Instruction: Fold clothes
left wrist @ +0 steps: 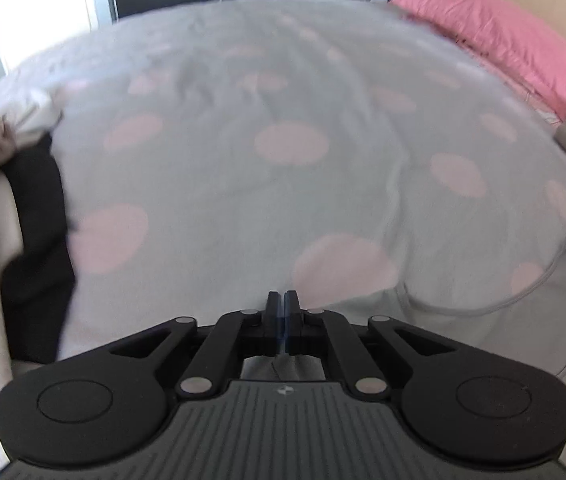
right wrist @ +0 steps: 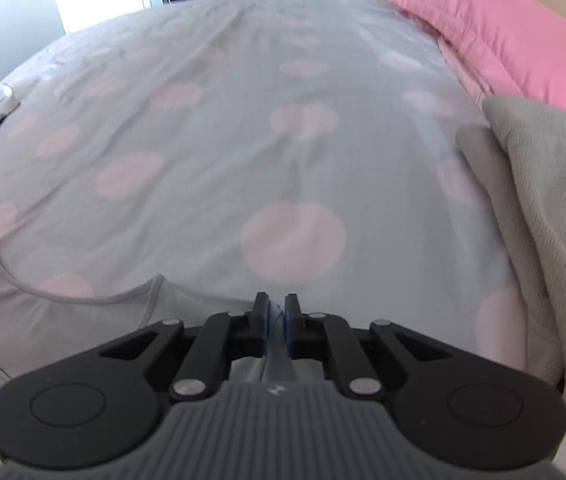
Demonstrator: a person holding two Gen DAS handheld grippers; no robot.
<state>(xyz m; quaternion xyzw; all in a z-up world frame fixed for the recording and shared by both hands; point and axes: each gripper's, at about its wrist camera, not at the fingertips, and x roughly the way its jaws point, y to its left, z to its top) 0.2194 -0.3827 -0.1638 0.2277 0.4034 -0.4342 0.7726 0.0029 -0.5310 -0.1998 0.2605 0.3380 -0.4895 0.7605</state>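
Your bed's grey pink-dotted cover (right wrist: 211,168) carries a pink pillow (right wrist: 499,28), folded beige cloth (right wrist: 543,184), and a pale grey top (right wrist: 63,320).

A bedspread (right wrist: 203,184) covers the bed. At its near edge lies a garment (right wrist: 63,320), its neckline toward the middle of the bed; the left tool (left wrist: 284,300) and the right tool (right wrist: 276,302) each pinch a fold of it. A pillow (right wrist: 503,36) lies at the far right, and folded clothes (right wrist: 543,200) rest just before it. A heap of clothes (left wrist: 31,208) lies on the bed's left edge.
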